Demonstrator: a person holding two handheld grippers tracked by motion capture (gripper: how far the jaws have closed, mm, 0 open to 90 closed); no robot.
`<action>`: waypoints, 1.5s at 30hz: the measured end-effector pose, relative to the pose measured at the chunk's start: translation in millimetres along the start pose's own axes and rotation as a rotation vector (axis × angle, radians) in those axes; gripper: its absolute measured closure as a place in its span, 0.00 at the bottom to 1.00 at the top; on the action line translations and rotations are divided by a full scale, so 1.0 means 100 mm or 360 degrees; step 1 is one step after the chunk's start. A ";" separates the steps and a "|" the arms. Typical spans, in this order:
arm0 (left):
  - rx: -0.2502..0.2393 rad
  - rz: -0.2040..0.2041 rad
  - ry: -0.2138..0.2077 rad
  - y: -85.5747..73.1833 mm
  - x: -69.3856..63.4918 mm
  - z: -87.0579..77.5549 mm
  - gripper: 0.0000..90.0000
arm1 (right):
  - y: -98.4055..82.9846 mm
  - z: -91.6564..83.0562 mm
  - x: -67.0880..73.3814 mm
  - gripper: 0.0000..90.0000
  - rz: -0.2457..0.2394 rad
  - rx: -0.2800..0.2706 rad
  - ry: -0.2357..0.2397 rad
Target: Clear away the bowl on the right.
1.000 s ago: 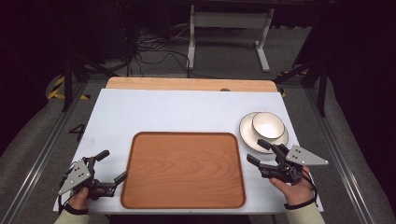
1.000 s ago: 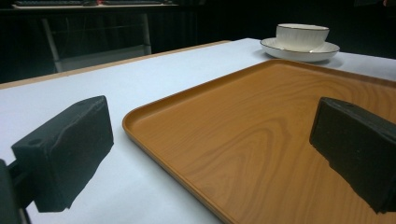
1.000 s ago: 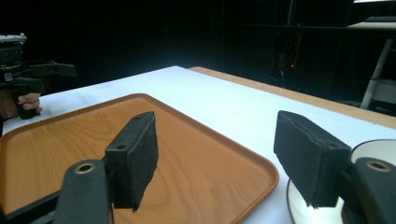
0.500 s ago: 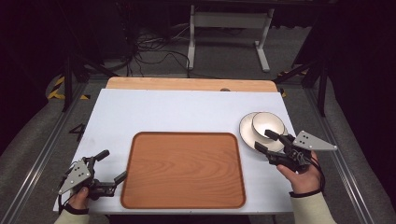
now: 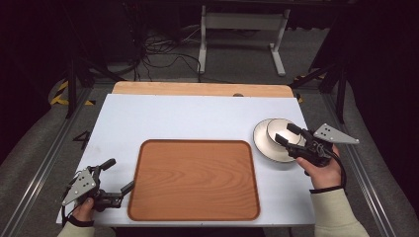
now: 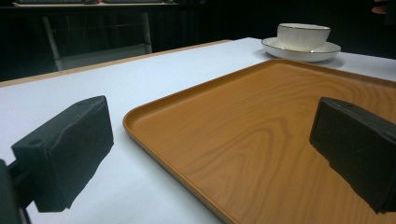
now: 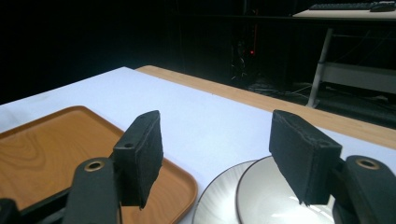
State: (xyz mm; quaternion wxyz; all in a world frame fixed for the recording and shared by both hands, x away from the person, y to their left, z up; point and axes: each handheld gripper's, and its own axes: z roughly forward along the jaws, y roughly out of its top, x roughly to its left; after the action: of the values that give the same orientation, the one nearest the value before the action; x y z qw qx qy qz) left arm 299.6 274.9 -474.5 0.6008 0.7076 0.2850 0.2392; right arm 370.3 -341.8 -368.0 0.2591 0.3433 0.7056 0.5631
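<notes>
A brown wooden tray (image 5: 195, 180) lies empty at the table's near middle. To its right a white bowl (image 5: 274, 127) sits on a white saucer (image 5: 262, 145). My right gripper (image 5: 285, 133) is open and hovers over the bowl's right side, one jaw on each side of its rim. In the right gripper view the bowl (image 7: 273, 198) and saucer (image 7: 217, 198) lie just below the open gripper (image 7: 222, 149). My left gripper (image 5: 119, 175) rests open at the tray's left edge. In the left gripper view its gripper (image 6: 210, 154) straddles the tray's rim (image 6: 154, 140), with the bowl (image 6: 302, 36) far off.
A white mat (image 5: 197, 118) covers the table, with a bare wooden strip (image 5: 197, 89) along the far edge. Beyond it the dark floor holds cables and a metal desk frame (image 5: 242, 29). Rails run along both sides of the table.
My right gripper has moved forward and left from beside the saucer to over the bowl, still open. The left gripper has stayed put.
</notes>
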 end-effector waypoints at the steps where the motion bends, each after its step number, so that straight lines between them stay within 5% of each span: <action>1: 0.0000 0.0000 0.0000 0.00 0.00 0.00 0.00 | 0.01 0.00 -0.02 0.39 -0.0005 0.0005 -0.0003; 17: 0.0004 -0.0004 0.0000 0.00 0.00 0.00 0.00 | 0.17 -0.02 -0.37 0.40 0.0024 0.0188 -0.0159; 23: 0.0005 0.0004 0.0001 0.00 0.00 0.00 0.00 | 0.12 -0.05 -0.49 0.45 0.0179 0.0310 -0.0227; 27: 0.0006 0.0004 0.0001 0.00 0.00 0.01 0.00 | 0.10 -0.04 -0.61 0.47 0.0216 0.0389 -0.0298; 38: 0.0008 0.0004 0.0002 0.00 0.00 0.01 0.00 | 0.02 0.15 -0.78 0.50 0.0262 0.0649 -0.0447; 45: 0.0007 0.0003 0.0004 0.00 0.00 0.01 0.00 | 0.02 0.30 -0.87 0.53 0.0311 0.0817 -0.0456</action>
State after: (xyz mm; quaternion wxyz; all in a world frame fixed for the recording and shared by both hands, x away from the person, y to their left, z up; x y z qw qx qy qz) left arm 299.9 273.9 -474.5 0.5987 0.7088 0.2856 0.2400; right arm 448.3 -390.2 -375.3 0.2055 0.5398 0.7446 0.3346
